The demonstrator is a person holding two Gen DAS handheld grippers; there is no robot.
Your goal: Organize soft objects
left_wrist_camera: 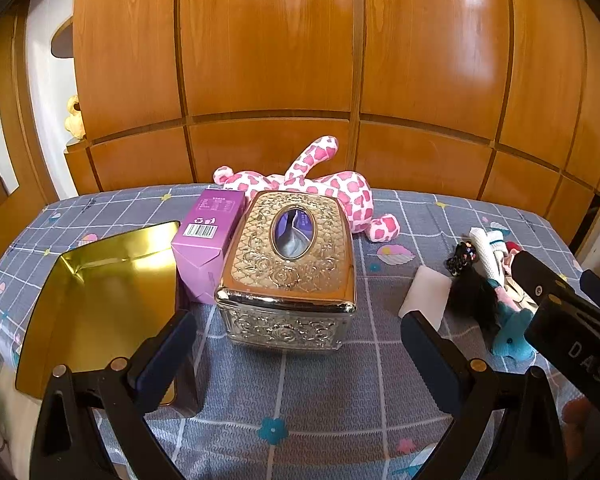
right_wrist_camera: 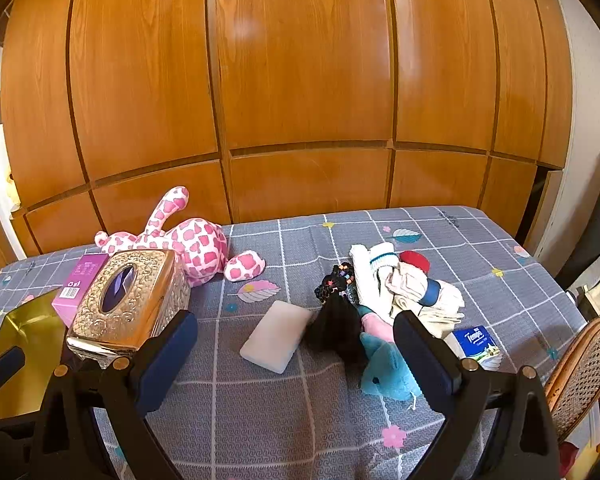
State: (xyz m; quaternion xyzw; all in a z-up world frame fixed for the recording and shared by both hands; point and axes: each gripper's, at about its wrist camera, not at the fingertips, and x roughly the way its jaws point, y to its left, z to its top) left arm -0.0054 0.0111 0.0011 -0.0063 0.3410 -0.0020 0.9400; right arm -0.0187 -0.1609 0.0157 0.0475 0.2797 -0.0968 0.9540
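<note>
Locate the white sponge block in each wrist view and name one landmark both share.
Left wrist: white sponge block lies right of centre, just above the gripper's right finger.
Right wrist: it lies near centre, between the two fingers.
Shared landmark: the gold tissue box, left of the block in both.

Tissue box (left_wrist_camera: 288, 264) mid-table, carton (left_wrist_camera: 206, 240) at its left, plush toy (left_wrist_camera: 320, 184) behind, sponge (right_wrist_camera: 276, 336) to its right
</note>
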